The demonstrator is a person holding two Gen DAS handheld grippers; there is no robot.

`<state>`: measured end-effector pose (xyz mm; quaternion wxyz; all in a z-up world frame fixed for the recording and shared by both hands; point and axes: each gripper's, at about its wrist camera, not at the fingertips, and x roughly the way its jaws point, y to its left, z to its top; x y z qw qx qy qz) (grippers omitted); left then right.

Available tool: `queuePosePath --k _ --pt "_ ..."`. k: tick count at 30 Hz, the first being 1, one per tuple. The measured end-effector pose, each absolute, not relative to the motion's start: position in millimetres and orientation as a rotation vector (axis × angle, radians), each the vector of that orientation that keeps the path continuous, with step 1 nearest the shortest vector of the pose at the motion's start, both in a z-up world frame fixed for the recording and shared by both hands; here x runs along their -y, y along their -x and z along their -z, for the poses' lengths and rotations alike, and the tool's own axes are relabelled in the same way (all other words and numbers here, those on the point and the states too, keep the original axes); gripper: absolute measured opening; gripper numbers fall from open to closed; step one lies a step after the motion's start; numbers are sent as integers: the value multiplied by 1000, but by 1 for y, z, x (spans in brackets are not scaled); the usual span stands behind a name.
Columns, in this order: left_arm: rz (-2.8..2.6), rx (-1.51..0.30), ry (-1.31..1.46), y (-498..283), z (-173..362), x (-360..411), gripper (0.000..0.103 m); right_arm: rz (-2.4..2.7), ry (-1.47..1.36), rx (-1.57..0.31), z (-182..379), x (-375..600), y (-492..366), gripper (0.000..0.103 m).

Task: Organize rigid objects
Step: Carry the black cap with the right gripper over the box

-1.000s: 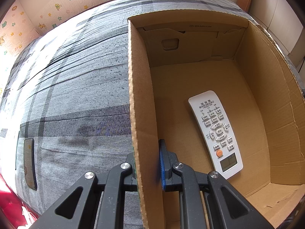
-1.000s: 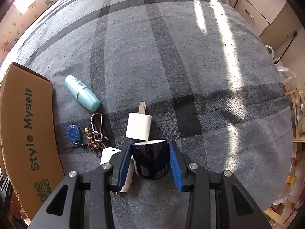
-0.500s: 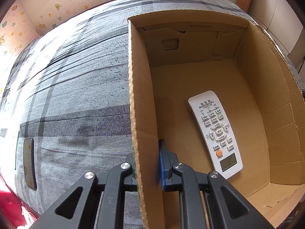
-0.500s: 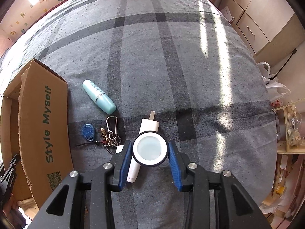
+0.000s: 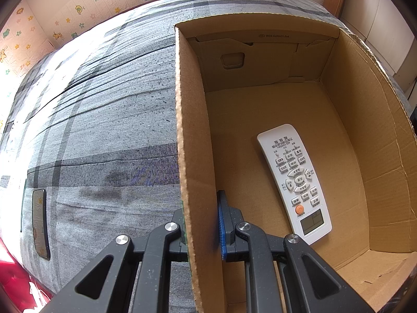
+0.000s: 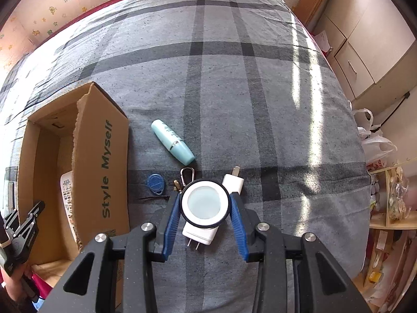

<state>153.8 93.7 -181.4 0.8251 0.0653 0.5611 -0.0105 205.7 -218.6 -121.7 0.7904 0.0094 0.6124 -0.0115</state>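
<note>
My right gripper (image 6: 206, 208) is shut on a black cup with a white inside (image 6: 205, 203) and holds it up above the bed. Below it lie two white chargers (image 6: 200, 232) (image 6: 233, 181), a key bunch with a blue tag (image 6: 156, 184) and a teal bottle (image 6: 173, 142). My left gripper (image 5: 202, 221) is shut on the left wall of the cardboard box (image 5: 192, 156), one finger inside and one outside. A white remote (image 5: 294, 182) lies in the box; the box also shows in the right wrist view (image 6: 101, 161).
A grey plaid bed cover (image 6: 234, 78) lies under everything. A dark phone (image 5: 40, 224) lies at the bed's left edge. Cabinets (image 6: 365, 39) and a shelf with a plastic bag (image 6: 375, 140) stand at the right.
My right gripper has lifted the cup higher off the bed and drawn back; more of the box shows. The left gripper has not moved.
</note>
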Motion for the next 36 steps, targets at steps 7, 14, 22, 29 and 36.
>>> queuePosePath --k 7,14,22,29,36 --pt "23 -1193 -137 -154 181 -93 14 -54 13 -1276 96 183 -206 40" --pt "23 -1193 -137 -154 181 -94 14 -120 67 -1247 81 142 -204 40" --pt "24 -1194 -135 -153 182 -94 14 -193 97 -1233 74 103 -201 40" --pt "24 -1193 -134 -153 182 -94 14 -235 129 -1240 82 68 -202 40" --pt "24 -1193 -134 -153 181 -94 14 -247 159 -1264 99 42 -205 40"
